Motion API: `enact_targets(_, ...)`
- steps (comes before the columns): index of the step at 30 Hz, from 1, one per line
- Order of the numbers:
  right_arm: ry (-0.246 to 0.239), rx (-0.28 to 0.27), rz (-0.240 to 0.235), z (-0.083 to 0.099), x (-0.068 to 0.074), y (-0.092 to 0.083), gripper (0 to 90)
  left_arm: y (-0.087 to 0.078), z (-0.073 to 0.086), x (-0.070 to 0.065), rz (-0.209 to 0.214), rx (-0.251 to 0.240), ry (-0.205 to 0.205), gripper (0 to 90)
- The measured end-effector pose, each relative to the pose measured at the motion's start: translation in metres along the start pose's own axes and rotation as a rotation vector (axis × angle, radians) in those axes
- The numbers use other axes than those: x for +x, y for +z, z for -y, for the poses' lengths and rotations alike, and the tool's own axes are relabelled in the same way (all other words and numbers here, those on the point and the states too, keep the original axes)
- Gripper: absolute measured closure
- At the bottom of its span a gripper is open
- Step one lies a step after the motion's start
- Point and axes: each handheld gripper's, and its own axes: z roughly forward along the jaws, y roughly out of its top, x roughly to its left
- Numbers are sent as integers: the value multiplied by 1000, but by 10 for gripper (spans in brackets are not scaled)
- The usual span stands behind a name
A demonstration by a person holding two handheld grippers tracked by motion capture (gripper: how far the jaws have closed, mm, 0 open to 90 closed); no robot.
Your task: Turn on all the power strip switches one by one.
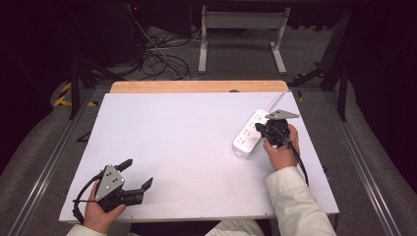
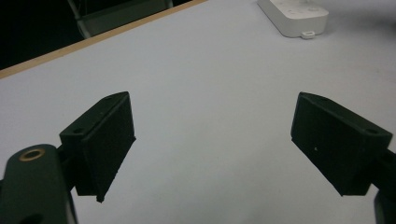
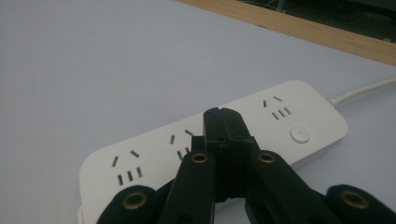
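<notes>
Sleeve and forearm come in at the near edge on both sides. Left hand-held gripper (image 1: 137, 173) sits low at the near-left corner of the flat white counter (image 1: 187, 147), jaws spread wide w/ nothing between them; the left gripper view has bare white surface in the gap. It's well apart from the work.

Right hand-held gripper (image 1: 259, 129) is farther up, on the right side, jaws clenched tip to tip w/ no object between them. In the right gripper view the closed tips (image 3: 222, 122) sit right over the top face of the white rectangular plastic power strip (image 3: 224, 140), about mid-length, by the middle socket group. Can't tell if they actually touch the plastic or hover just above.

Strip's long axis runs diagonally in the high view, near-left end to far-right end, w/ its white cord (image 1: 275, 100) leaving the far end toward the wooden strip at the counter's back edge (image 1: 196, 86). Round button (image 3: 299, 134) lies near the cord end, to the right of the tips in the right gripper view. Right hand is clearly the nearer one, so any press or nudge looks like its job. Nothing stands in the way.

Beyond the counter: dark floor, tangled cables (image 1: 157, 54), grey metal frame legs (image 1: 241, 39).
</notes>
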Motion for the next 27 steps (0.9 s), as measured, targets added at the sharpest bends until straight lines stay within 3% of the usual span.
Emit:
enact_targets(3, 37, 11, 1, -3, -8, 1, 900, 0, 0, 1, -2, 1, 3, 138)
enact_targets(11, 30, 58, 15, -4, -20, 18, 900, 0, 0, 1, -3, 0, 1, 138)
enact_targets(22, 9, 132, 42, -1, -23, 32, 900, 0, 0, 1, -4, 2, -2, 138)
enact_targets(27, 8, 140, 49, 0, -23, 33, 900, 0, 0, 1, -5, 2, -2, 138)
